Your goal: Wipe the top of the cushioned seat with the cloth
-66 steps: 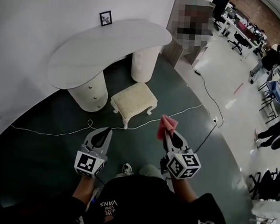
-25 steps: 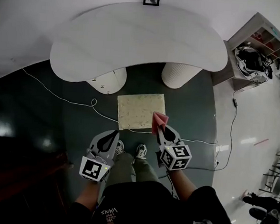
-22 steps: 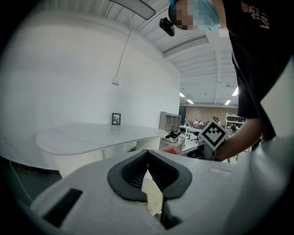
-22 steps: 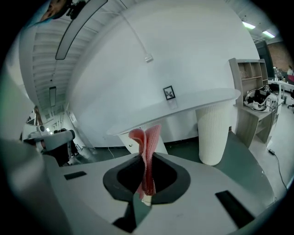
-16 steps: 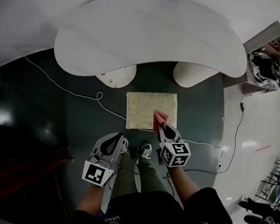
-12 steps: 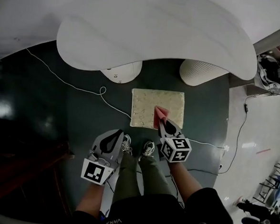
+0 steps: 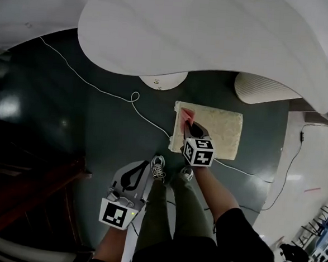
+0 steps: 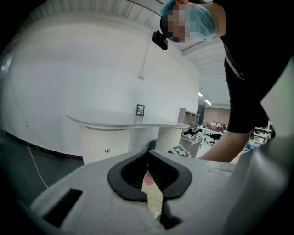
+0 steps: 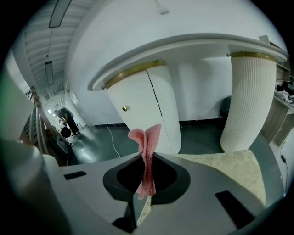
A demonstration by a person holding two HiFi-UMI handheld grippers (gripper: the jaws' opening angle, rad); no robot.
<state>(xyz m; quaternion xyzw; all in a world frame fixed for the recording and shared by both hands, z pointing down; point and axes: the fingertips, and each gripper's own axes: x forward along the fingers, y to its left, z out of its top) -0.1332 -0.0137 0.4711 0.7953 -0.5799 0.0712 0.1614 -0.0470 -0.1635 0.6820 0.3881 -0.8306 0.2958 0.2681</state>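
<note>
The cushioned seat [image 7: 222, 134] is a cream, patterned square stool on the dark floor under the white desk. My right gripper [image 7: 188, 125] is shut on a pink cloth [image 7: 185, 114] and hovers over the seat's left edge. In the right gripper view the cloth [image 9: 148, 137] sticks up in folds from the shut jaws of the right gripper [image 9: 147, 159], with the seat [image 9: 229, 167] just beyond on the right. My left gripper [image 7: 144, 165] is shut on nothing, held back near my legs, left of the seat. The left gripper view shows that gripper [image 8: 148, 154] pointing toward the desk.
A curved white desk [image 7: 215, 36] overhangs the seat, on a round drawer pedestal [image 7: 162, 80] and a ribbed column [image 7: 267, 90]. A white cable [image 7: 99, 89] runs across the floor past the seat. My shoes [image 7: 158, 167] stand just before the seat. Dark wooden furniture [image 7: 31, 191] is at left.
I have stepped close to the seat. My right gripper carried the cloth forward to the seat's left part. The left gripper dropped back beside my legs.
</note>
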